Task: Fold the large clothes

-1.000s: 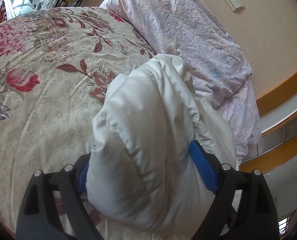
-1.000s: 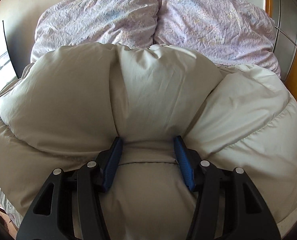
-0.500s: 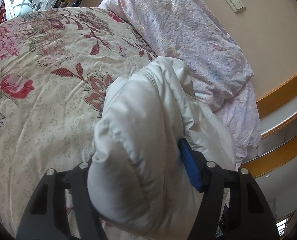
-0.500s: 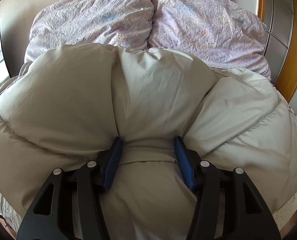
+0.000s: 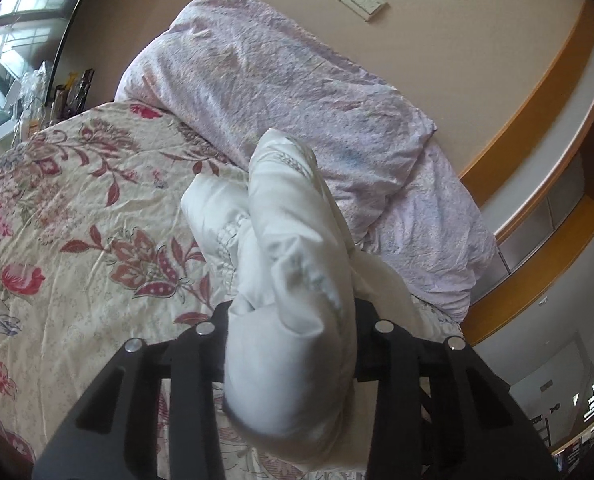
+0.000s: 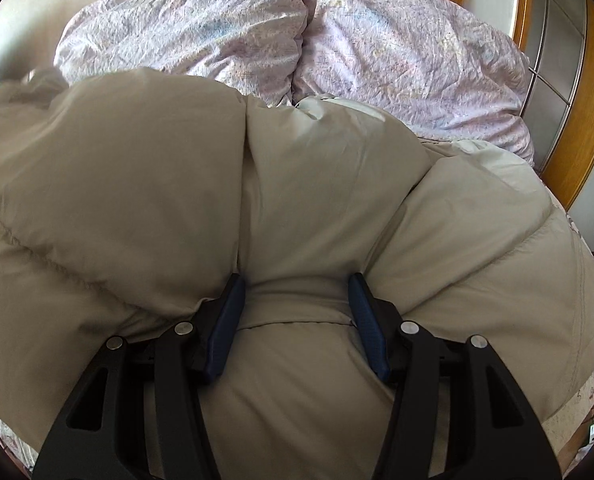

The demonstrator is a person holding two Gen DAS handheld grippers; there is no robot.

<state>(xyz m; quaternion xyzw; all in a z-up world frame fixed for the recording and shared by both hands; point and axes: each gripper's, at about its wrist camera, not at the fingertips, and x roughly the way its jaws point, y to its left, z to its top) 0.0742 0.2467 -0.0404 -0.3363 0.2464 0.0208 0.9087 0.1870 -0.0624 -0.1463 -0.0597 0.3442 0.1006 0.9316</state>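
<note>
From the left wrist view, our left gripper (image 5: 293, 320) is closing on a bunched sleeve end of the white puffer jacket (image 5: 293, 248), lifted over the floral bedspread (image 5: 77, 216) near the pillow (image 5: 297, 92) end of the bed; the padding is slippery and thick, so we reckon it could squirt out. From the right wrist view, our right gripper (image 6: 297, 312) is clenched on a fold of the jacket's body (image 6: 297, 200), which sprawls toward the bed's right edge and might slide off if we tug.
</note>
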